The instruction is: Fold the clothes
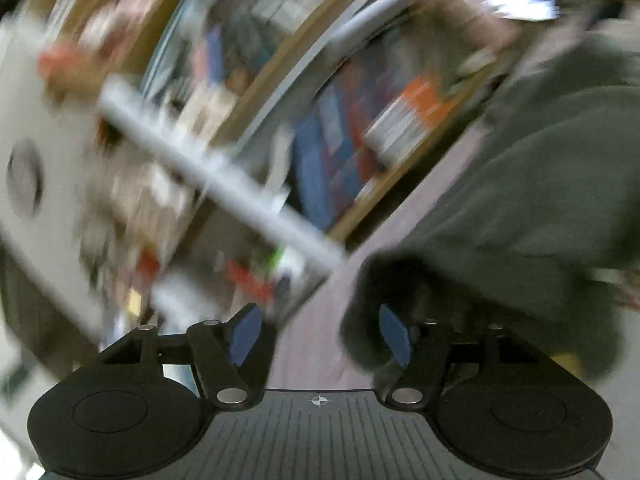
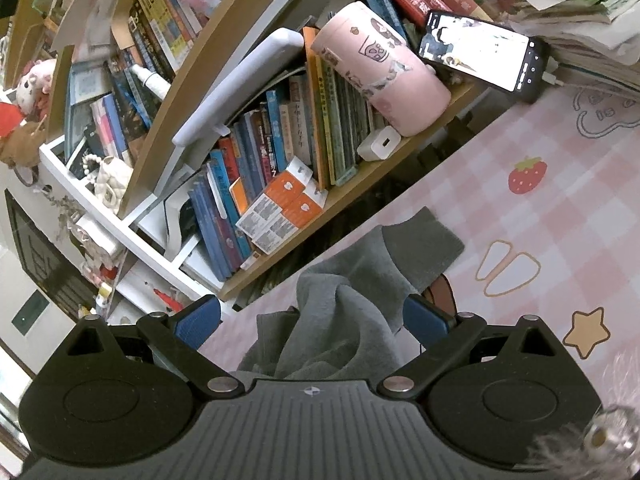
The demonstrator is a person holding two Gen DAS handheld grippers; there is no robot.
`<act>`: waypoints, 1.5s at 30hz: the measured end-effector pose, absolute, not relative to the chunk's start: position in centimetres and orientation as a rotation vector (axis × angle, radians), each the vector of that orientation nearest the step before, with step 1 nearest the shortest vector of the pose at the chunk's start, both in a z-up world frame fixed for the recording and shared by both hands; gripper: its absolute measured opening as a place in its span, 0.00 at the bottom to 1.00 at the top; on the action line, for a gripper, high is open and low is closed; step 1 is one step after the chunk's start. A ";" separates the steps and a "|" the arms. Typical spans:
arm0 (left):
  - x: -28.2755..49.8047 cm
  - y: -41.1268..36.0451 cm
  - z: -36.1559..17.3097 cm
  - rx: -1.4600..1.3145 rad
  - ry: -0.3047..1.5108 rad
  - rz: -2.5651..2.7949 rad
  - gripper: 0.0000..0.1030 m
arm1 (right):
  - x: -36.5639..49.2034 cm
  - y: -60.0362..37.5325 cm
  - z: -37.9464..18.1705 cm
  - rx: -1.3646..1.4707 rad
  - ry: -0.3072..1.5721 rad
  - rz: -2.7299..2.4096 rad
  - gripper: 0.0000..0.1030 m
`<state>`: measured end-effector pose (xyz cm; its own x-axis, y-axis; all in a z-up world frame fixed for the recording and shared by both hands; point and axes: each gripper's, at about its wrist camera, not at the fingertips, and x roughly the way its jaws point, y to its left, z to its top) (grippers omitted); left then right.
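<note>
Home room, likely bedroom or study: crowded wooden bookshelf [image 2: 256, 92] with colourful books, pink plush toy [image 2: 36, 80], pink checked tablecloth with strawberry print [image 2: 560, 208], black smartphone [image 2: 480, 50].

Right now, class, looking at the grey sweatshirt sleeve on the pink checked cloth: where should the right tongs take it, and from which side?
Probably at the ribbed cuff, the flat end of the grey sweatshirt sleeve, lying clear on the pink checked cloth. Bring the right tongs, standing open, forward over the bunched folds, one pad to each edge.
</note>
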<state>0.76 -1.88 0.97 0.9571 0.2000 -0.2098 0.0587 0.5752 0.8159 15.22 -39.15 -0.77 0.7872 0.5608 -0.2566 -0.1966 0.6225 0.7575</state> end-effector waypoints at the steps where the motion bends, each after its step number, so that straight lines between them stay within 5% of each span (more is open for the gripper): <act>1: 0.0 -2.6 0.5 1.009 0.276 0.024 0.66 | 15.3 -39.1 -0.8 0.787 0.511 0.457 0.96; 7: -1.2 -5.4 -1.7 1.139 0.323 -0.147 0.65 | 15.3 -39.1 -0.9 0.792 0.518 0.457 0.96; 14: -0.5 -5.7 -1.1 1.083 0.362 -0.173 0.53 | 15.3 -39.2 -1.0 0.797 0.519 0.457 0.96; 26: -2.4 -7.1 -1.6 1.034 0.387 -0.249 0.54 | 15.4 -39.0 -1.1 0.791 0.529 0.462 0.96; 31: 0.1 -7.3 -1.9 0.993 0.448 -0.196 0.37 | 15.4 -39.0 -1.1 0.790 0.530 0.460 0.96; 35: 1.6 -8.0 -1.5 0.975 0.453 -0.189 0.14 | 15.5 -39.1 -1.2 0.787 0.529 0.455 0.96; 45: 7.9 -6.6 7.4 0.742 0.266 -0.084 0.11 | 15.5 -39.0 -1.1 0.778 0.528 0.459 0.96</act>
